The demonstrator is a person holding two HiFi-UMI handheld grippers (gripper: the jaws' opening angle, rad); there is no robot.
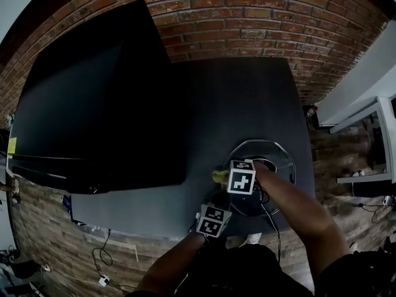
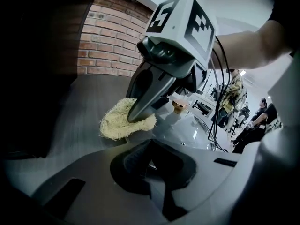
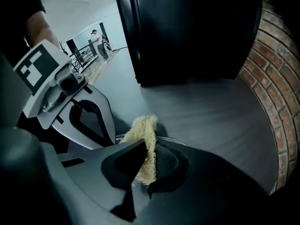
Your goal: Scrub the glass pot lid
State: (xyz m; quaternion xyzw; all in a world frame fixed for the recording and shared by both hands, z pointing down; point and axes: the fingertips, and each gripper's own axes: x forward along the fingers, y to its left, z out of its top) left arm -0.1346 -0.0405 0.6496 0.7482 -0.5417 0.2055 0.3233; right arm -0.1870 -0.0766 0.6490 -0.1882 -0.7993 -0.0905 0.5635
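Note:
The round glass pot lid (image 1: pixel 276 156) lies flat on the dark table near its front right corner. Its brass-coloured knob (image 2: pixel 180 105) shows in the left gripper view. My right gripper (image 1: pixel 224 178) is shut on a pale yellow fibrous scrubber (image 1: pixel 218 177) and presses it down at the lid's left edge. In the right gripper view the scrubber (image 3: pixel 145 131) sticks up between the jaws (image 3: pixel 147 158), with the lid's rim (image 3: pixel 171 138) just beyond. My left gripper (image 1: pixel 225 203) meets the lid's near rim, and its jaws (image 2: pixel 152 156) look shut on that rim. The scrubber (image 2: pixel 119 123) sits under the right gripper's finger (image 2: pixel 140 108).
A large black box (image 1: pixel 93 104) covers the table's left half. The dark table (image 1: pixel 241 91) ends at a front edge close to my arms. Brick surrounds the table. Cables hang below the front edge (image 1: pixel 105 252). People (image 2: pixel 233 93) stand far off.

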